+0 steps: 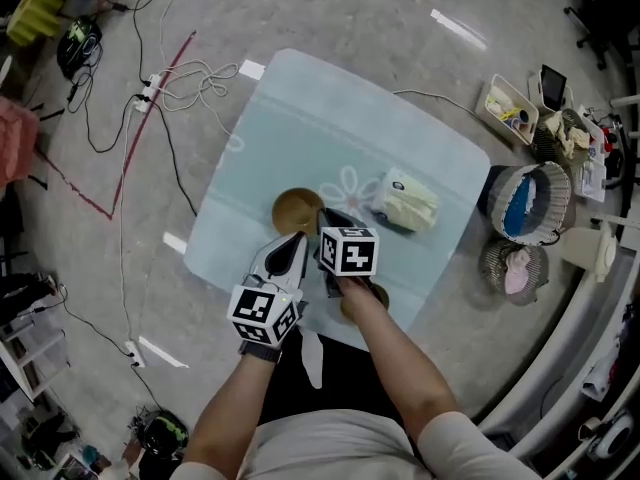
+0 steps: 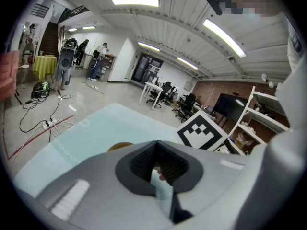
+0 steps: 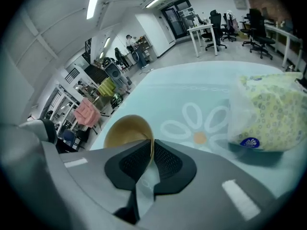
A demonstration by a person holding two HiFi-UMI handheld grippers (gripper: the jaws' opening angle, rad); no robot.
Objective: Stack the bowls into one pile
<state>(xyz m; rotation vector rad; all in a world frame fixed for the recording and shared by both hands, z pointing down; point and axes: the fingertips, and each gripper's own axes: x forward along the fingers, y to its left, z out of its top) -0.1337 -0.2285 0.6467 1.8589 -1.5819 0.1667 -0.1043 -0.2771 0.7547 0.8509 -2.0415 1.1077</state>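
Pale blue mat, frame centre: right gripper pinches wooden bowl by its rim; left gripper pressed together, empty. We would lift level, then nest squarely into second bowl.

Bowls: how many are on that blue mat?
2. One bowl at mat centre, rim pinched by the right hand-held gripper; another bowl at its near edge, partly hidden under the forearm.

Tan bowl, pale-blue flowered mat
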